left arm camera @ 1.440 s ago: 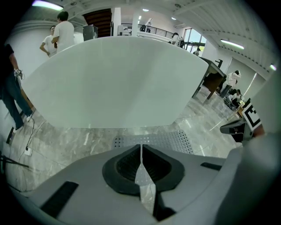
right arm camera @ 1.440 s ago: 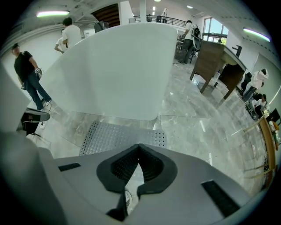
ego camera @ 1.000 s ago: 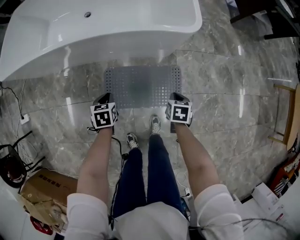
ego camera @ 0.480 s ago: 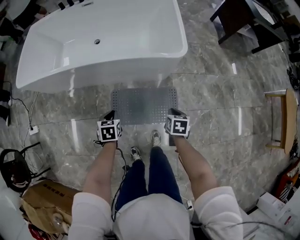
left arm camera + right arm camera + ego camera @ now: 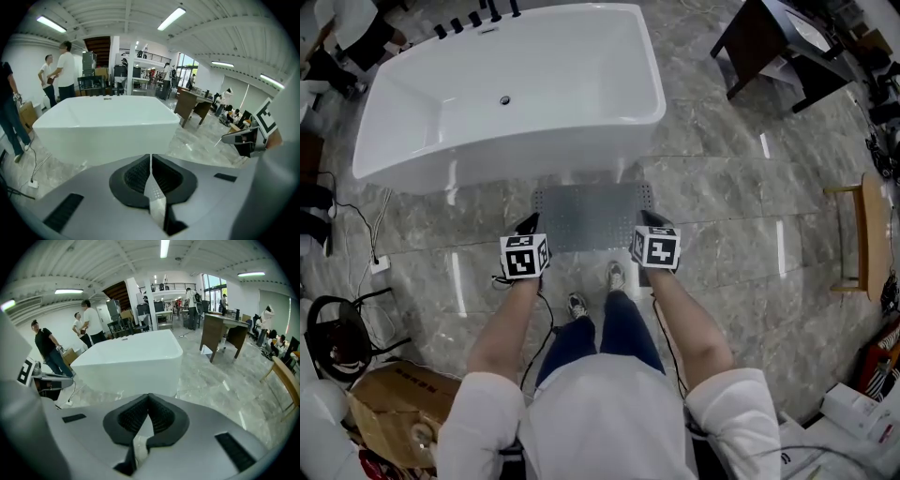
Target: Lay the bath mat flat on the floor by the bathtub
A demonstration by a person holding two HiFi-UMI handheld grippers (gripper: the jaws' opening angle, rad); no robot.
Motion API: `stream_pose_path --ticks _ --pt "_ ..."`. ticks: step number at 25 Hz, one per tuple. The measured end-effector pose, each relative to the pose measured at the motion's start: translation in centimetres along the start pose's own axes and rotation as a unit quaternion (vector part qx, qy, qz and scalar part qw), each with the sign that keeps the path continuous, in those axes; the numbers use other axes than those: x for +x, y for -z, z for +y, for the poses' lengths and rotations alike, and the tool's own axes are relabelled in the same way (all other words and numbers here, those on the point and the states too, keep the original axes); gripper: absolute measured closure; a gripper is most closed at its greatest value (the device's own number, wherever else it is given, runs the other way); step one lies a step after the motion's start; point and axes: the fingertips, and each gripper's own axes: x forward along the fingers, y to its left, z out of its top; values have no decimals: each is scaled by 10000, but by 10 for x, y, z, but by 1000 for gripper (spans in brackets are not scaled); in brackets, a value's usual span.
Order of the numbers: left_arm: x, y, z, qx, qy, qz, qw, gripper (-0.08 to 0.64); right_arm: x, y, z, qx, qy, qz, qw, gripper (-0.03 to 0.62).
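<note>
The grey dotted bath mat [image 5: 591, 216] spreads between my two grippers, its far edge by the foot of the white bathtub [image 5: 516, 94]. My left gripper [image 5: 528, 227] is shut on the mat's near left corner. My right gripper [image 5: 649, 222] is shut on the near right corner. In the left gripper view a thin pale strip of mat [image 5: 154, 201] is pinched between the ribbed pads [image 5: 136, 176], with the bathtub [image 5: 103, 126] straight ahead. The right gripper view shows the mat's edge [image 5: 139, 446] below the closed pads [image 5: 161, 416]. Whether the far edge rests on the floor is unclear.
A dark table [image 5: 778, 37] stands at the back right and a wooden stool [image 5: 862, 234] at the right. A cardboard box [image 5: 394, 412], a black ring-shaped stand [image 5: 337, 337] and a cable with a socket [image 5: 380, 265] lie at the left. People [image 5: 58, 70] stand beyond the tub.
The head view has pulled up and back, so the whole tub now shows. Both grippers keep their hold on the mat's near corners and sit slightly closer together.
</note>
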Motion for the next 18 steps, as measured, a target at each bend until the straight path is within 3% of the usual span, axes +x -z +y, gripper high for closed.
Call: stream_pose_path --ticks 12,18 --pt "-77 -43 -30 265 464 -811 9953 517 -86 -49 42 -759 -290 -893 9927 562" --pt "-113 -64 -48 728 699 -1468 9840 517 -118 -60 48 -888 -332 -1276 9873 563"
